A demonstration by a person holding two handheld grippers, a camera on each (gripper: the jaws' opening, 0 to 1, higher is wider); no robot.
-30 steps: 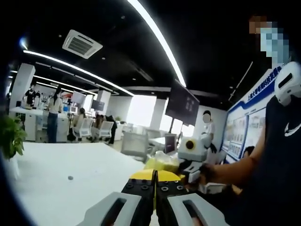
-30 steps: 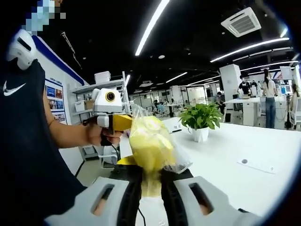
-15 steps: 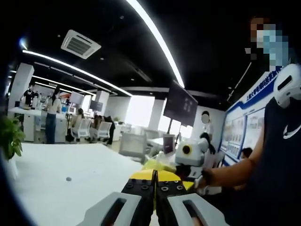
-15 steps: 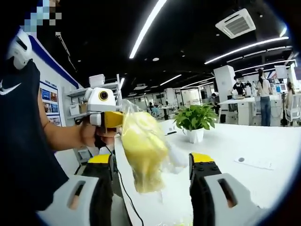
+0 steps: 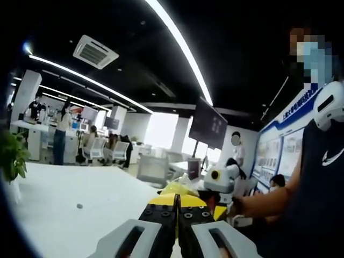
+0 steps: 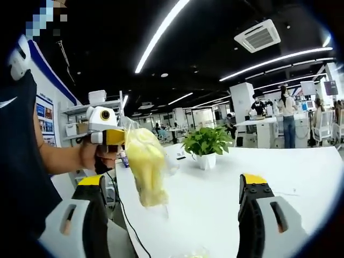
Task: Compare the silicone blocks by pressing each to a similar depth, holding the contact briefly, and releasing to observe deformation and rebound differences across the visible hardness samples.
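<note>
At about 9 o'clock in the right gripper view, your left gripper (image 6: 115, 137) holds the clear bag of yellow silicone blocks (image 6: 145, 169) in the air, above the near edge of the white table (image 6: 215, 188). Your right gripper (image 6: 174, 207) has its jaws wide apart, wider than half a second ago, when they had just let the bag go. In the left gripper view, the left jaws are pressed together. A white swoosh logo (image 5: 329, 156) shows on your dark shirt; the wall poster text is too small to read. A potted plant (image 6: 204, 145) stands at 12 o'clock.
</note>
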